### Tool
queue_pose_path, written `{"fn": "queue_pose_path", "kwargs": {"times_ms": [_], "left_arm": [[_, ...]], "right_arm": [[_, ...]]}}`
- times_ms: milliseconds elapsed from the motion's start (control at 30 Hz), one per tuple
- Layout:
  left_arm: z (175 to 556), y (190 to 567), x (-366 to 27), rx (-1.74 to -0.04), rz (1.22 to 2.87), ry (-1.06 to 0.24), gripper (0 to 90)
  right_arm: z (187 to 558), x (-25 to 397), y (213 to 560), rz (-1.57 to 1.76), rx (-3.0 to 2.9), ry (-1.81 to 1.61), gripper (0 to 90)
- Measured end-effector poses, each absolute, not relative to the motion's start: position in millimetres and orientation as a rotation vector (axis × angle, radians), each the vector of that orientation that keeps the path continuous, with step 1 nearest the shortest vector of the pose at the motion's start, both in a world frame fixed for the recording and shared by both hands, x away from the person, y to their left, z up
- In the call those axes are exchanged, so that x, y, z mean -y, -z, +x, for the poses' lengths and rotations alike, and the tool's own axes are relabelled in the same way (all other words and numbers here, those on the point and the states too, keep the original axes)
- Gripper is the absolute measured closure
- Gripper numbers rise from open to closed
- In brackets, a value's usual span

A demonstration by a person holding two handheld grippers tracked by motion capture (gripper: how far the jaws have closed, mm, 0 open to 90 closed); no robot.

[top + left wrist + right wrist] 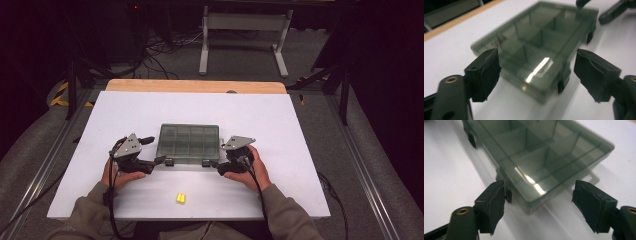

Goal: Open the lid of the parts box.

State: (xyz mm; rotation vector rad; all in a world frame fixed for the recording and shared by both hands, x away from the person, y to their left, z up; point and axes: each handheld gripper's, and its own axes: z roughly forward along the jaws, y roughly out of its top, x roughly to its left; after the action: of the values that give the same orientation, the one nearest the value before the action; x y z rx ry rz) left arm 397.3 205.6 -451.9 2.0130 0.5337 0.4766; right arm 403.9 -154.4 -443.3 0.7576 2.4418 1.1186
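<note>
A smoky see-through compartment box (189,144) is sat on the white board (280,120), pretty much dead centre of the high view, lid closed, dividers visible through the top. Two small dark latches (169,161) can be made out along its near edge.

The left gripper (159,160) is held at the box's lower-left corner, just left of centre in the frame, with the left hand (116,172) wrapped around its body. In the left gripper view the jaws are spread wide apart, one at the lower left of the frame and one at the lower right, and the near corner of the box (536,52) is framed between them. Nothing is clamped; whether a pad is touching the plastic can't really be told, since the picture is a bit smeared.

Same story on the other side: the right gripper (215,164) is parked at the box's lower-right corner, held by the right hand (248,172). In the right gripper view its jaws are also wide apart, with the box corner (536,157) sitting between and just beyond them, nothing gripped. A glare streak is seen on the lid there.

A small yellow piece (180,198) is left lying on the board near the bottom centre of the high view, well apart from the box and both grippers.
</note>
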Motion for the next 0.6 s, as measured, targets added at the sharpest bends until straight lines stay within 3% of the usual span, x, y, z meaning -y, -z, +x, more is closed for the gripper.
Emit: {"fn": "queue_pose_path", "kwargs": {"times_ms": [133, 233, 600], "left_arm": [[395, 463, -217, -0.564, 2.073, -0.434, 36.3], [397, 465, -217, -0.577, 2.117, -0.432, 46.1], [403, 472, -204, -0.573, 2.218, -0.388, 62.1]], "right_arm": [[402, 160, 447, 0.751, -2.479, -1.104, 47.7], [401, 161, 447, 0.746, -2.484, -1.119, 53.7], [401, 161, 448, 0.744, -2.494, -1.110, 55.2]]}}
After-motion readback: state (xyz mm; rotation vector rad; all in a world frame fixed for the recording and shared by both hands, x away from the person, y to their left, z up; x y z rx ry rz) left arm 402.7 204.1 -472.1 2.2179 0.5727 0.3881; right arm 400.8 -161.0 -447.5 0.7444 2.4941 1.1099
